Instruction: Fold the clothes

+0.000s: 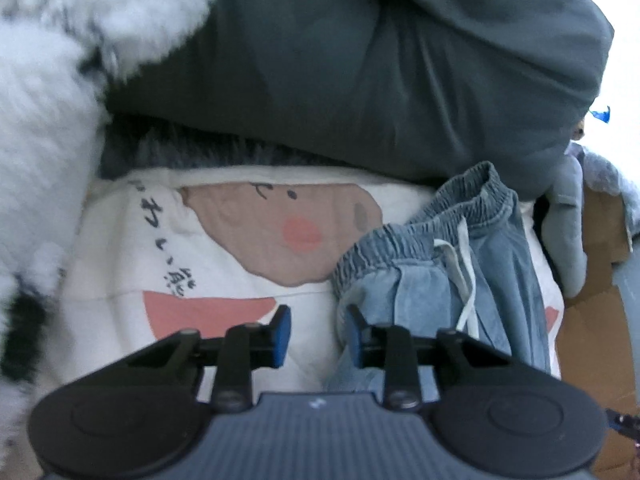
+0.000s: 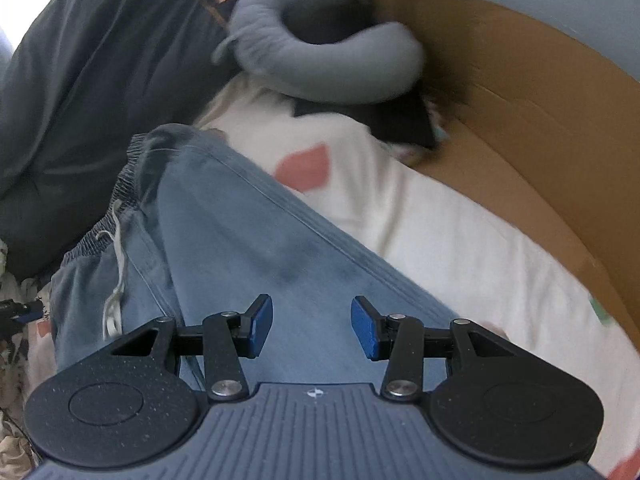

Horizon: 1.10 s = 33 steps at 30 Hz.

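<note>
1. The left gripper (image 1: pixel 316 334) hangs with its blue pads spread and nothing pinched; the light blue denim trousers with elastic waistband (image 1: pixel 448 256) lie just ahead to its right, one edge by the right pad.
2. The right gripper (image 2: pixel 312 328) is spread too, empty, directly above those trousers.
3. Beneath them lies a white cartoon-printed quilt (image 1: pixel 208 248); beyond, a dark grey pillow (image 1: pixel 360 64).

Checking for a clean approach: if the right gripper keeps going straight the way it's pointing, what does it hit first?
Most likely the blue denim trousers: the right gripper, fingers apart, points at the flat leg fabric. Depth is unclear.
</note>
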Tool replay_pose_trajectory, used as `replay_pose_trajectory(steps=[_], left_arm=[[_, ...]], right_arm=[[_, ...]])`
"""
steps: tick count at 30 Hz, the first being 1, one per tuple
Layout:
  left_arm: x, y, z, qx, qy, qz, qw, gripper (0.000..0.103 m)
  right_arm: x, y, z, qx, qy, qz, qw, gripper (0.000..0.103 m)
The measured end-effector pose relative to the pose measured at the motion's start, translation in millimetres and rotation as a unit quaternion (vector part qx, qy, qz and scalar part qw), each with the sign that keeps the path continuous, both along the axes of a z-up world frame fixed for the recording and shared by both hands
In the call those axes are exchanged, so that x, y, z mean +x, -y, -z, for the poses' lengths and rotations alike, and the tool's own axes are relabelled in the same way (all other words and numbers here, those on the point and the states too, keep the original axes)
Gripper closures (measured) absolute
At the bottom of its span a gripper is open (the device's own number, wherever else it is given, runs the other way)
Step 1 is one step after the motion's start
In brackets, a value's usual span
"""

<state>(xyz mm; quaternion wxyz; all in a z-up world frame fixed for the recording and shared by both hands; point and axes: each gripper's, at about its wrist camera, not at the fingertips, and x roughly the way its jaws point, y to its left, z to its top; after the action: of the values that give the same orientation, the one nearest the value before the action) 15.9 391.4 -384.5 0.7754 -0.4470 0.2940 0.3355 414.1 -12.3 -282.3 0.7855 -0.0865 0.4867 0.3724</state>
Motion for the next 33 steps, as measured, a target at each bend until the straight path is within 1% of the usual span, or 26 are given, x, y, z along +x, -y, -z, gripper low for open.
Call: replay_pose_trajectory(steps=[3, 7, 10, 12, 13, 15, 18, 22, 23, 24, 27, 31, 33], left_arm=[[1, 0, 9, -0.007, 0.023, -0.012, 0.9996, 0.068], [3, -4, 19, -0.012, 0.041, -0.030, 0.9986, 0.068], [3, -6, 25, -0.015, 0.056, -0.042, 0.9975, 0.068], [6, -6, 29, -0.021, 0.063, -0.046, 0.9967, 0.067], [7, -5, 30, -0.022, 0.065, -0.049, 0.9964, 0.065], [8, -1, 32, -0.024, 0.069, -0.053, 0.9959, 0.049], [11, 5, 34, -0.026, 0.074, -0.060, 0.9950, 0.047], [13, 9, 30, -0.033, 0.100, -0.057, 0.9928, 0.047], [14, 10, 29, -0.033, 0.106, -0.054, 0.9923, 0.046], [16, 11, 28, -0.032, 0.105, -0.049, 0.9927, 0.040], [26, 16, 31, -0.030, 0.092, -0.035, 0.9946, 0.031], [35, 18, 41, -0.052, 0.102, -0.028, 0.9931, 0.031], [43, 17, 47, -0.059, 0.110, -0.015, 0.9921, 0.031]], right_arm=[[4, -38, -4, 0.001, 0.003, -0.018, 1.000, 0.052], [-3, -78, -10, 0.010, 0.003, -0.026, 1.000, 0.052], [-12, -101, -7, 0.037, -0.034, -0.005, 0.999, 0.050], [-24, -115, -2, 0.050, -0.042, -0.012, 0.998, 0.049], [-30, -121, 0, 0.056, -0.046, -0.015, 0.997, 0.048], [-41, -136, 6, 0.064, -0.055, -0.027, 0.996, 0.048], [-56, -157, 13, 0.057, -0.065, -0.063, 0.994, 0.048], [-66, -169, 9, 0.060, -0.056, -0.079, 0.993, 0.048], [-67, -168, 8, 0.060, -0.051, -0.079, 0.994, 0.048], [-68, -167, 7, 0.060, -0.045, -0.079, 0.994, 0.048], [-67, -163, 5, 0.055, -0.034, -0.077, 0.995, 0.048], [-65, -158, 5, 0.049, -0.032, -0.074, 0.996, 0.048], [-64, -158, 4, 0.048, -0.031, -0.075, 0.996, 0.048]])
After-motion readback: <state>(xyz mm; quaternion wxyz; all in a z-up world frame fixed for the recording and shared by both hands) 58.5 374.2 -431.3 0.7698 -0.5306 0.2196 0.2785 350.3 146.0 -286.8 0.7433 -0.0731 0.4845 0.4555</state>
